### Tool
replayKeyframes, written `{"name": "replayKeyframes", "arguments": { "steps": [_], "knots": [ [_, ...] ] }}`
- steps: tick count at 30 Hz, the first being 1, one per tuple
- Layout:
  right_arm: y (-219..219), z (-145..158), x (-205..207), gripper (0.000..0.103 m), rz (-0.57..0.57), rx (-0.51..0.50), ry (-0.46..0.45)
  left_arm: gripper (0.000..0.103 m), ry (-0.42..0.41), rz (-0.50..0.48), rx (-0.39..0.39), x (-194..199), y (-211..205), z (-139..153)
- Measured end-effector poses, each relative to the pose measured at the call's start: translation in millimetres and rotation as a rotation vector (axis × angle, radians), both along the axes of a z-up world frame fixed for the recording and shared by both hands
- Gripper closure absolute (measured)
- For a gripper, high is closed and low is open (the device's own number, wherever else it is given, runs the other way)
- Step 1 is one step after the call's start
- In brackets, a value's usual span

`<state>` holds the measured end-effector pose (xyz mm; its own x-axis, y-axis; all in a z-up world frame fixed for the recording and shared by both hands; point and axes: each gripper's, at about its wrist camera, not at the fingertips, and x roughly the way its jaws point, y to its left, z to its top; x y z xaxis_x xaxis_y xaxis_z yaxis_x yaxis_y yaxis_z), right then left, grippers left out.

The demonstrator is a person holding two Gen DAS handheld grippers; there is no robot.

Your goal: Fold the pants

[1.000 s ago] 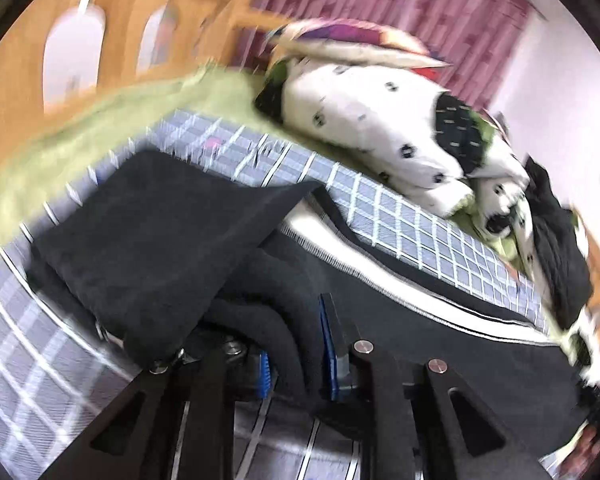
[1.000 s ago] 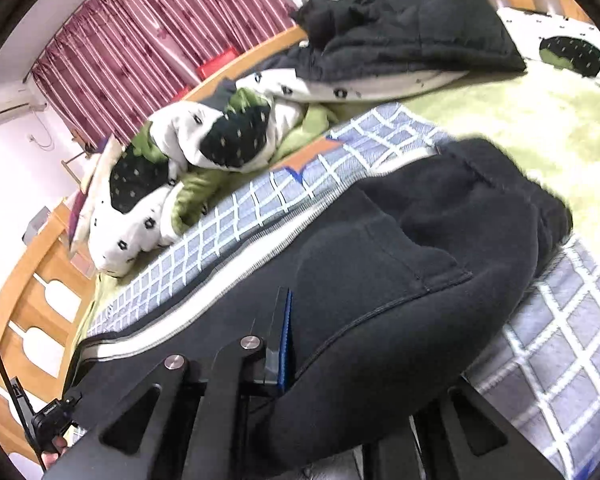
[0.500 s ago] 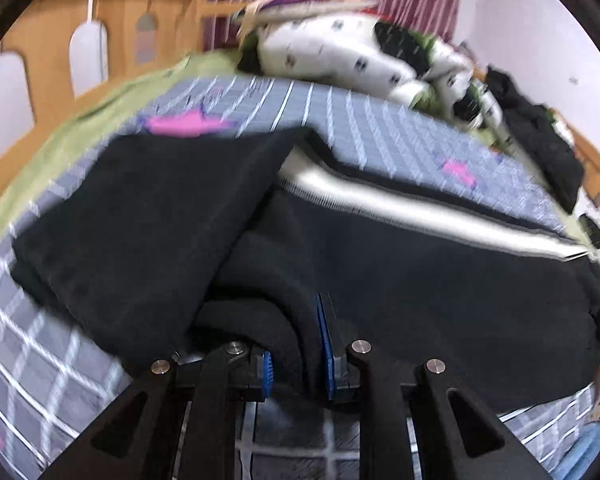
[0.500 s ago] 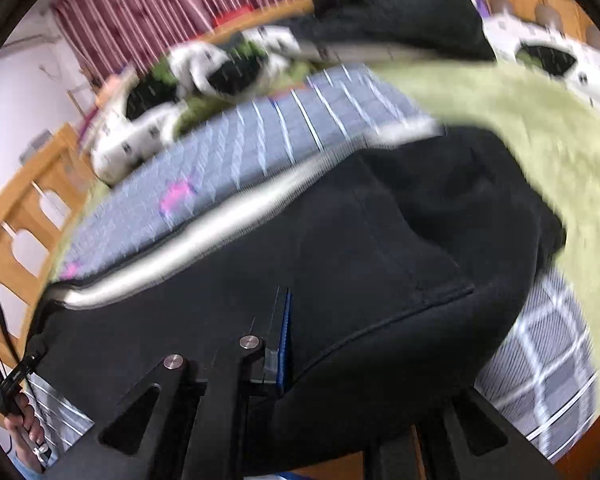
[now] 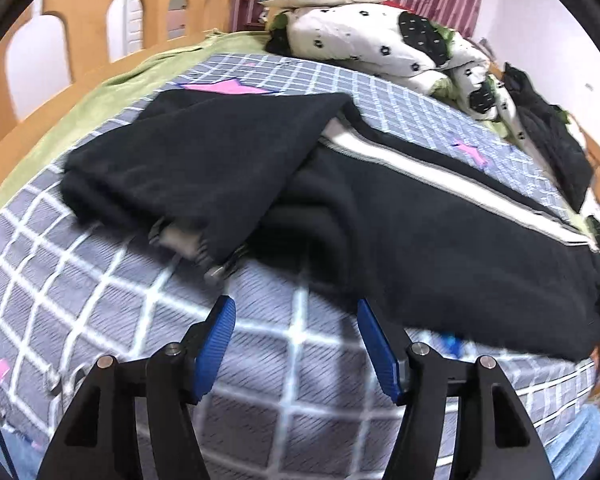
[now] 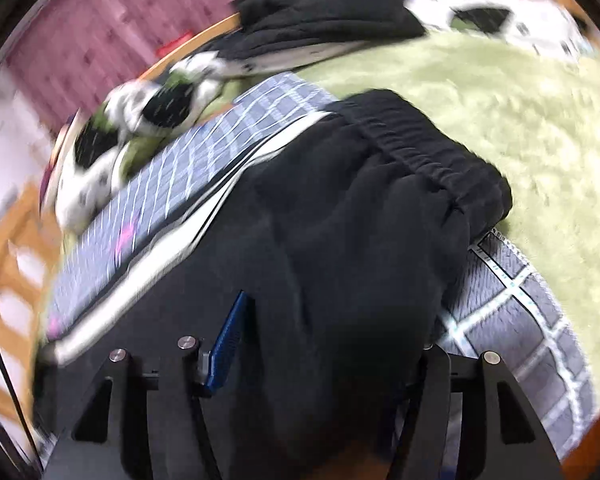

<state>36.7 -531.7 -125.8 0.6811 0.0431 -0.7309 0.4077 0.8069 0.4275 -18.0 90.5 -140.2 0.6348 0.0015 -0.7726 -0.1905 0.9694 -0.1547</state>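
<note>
Now both jaws have just been opening: left gripper (image 5: 292, 338) empty beside the black pants (image 5: 440, 248), right gripper (image 6: 324, 344) parted with cloth between, which may snag and undo the fold.

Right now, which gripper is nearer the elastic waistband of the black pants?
Right. The right gripper sits at the pants' waist end, cloth between its opened jaws, waistband just ahead. The left gripper, open and empty, is near the cuffed leg end.

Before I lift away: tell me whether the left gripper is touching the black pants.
Apart. The left wrist view shows the left gripper, which has just been opening, with only checked blanket between its pads; the black pants lie beyond its fingertips.
</note>
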Motion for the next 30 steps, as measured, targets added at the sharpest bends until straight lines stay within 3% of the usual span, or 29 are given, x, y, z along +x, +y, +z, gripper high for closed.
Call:
{"name": "replayKeyframes", "arguments": {
  "steps": [1, 2, 4, 7, 8, 10, 13, 15, 16, 17, 19, 20, 23, 27, 30],
  "knots": [
    [-4.7, -3.3, 5.9, 0.044, -0.018, 0.034, -0.004, 0.042, 0.002, 0.018, 0.023, -4.6, 2.7, -1.2],
    [-6.7, -4.7, 16.4, 0.052, -0.03, 0.06, -0.007, 0.042, 0.002, 0.03, 0.033, -6.7, 5.0, -0.8],
    [-12.4, 3.9, 25.0, 0.083, -0.047, 0.049, -0.012, 0.042, -0.009, 0.061, 0.036, -12.7, 13.6, 2.9],
    [-16.6, 41.5, 18.4, 0.088, 0.004, -0.017, -0.161, 0.042, -0.06, 0.092, 0.037, -20.9, 24.6, 13.9],
    [-16.1, 50.4, 16.3, 0.088, -0.006, -0.052, -0.189, 0.042, -0.068, 0.091, 0.038, -20.4, 26.3, 15.6],
    [-11.4, 51.8, 22.5, 0.088, 0.0, -0.111, -0.136, 0.042, -0.071, 0.07, 0.036, -13.8, 29.2, 18.4],
    [-4.7, 29.0, 30.9, 0.085, 0.058, -0.156, 0.038, 0.041, -0.075, 0.043, 0.068, -2.6, 28.9, 21.4],
    [-0.9, 14.8, 16.0, 0.082, 0.069, -0.187, 0.1, 0.041, -0.047, 0.03, 0.108, 8.8, 27.5, 18.0],
    [0.7, 13.0, 2.2, 0.078, 0.066, -0.207, 0.106, 0.041, -0.036, 0.029, 0.135, 15.0, 26.8, 15.4],
    [2.2, 14.2, -10.6, 0.068, 0.067, -0.216, 0.103, 0.042, -0.038, 0.031, 0.153, 18.9, 25.1, 14.8],
    [8.6, 23.1, -36.9, 0.052, 0.037, -0.269, 0.116, 0.075, -0.087, 0.035, 0.193, 24.8, 28.3, 19.5],
    [13.7, 29.8, -49.0, 0.052, 0.028, -0.295, 0.114, 0.081, -0.122, 0.021, 0.158, 26.5, 32.4, 24.4],
    [26.7, 47.1, -77.5, 0.052, 0.018, -0.342, 0.103, 0.083, -0.191, 0.011, 0.061, 38.8, 48.4, 39.3],
    [59.7, 72.4, -95.8, 0.052, 0.031, -0.377, 0.068, 0.084, -0.252, -0.076, 0.051, 54.7, 53.2, 56.7],
    [88.8, 83.1, -83.4, 0.052, 0.061, -0.382, 0.038, 0.083, -0.25, -0.132, 0.03, 49.0, 63.2, 61.9]
  ]
}}
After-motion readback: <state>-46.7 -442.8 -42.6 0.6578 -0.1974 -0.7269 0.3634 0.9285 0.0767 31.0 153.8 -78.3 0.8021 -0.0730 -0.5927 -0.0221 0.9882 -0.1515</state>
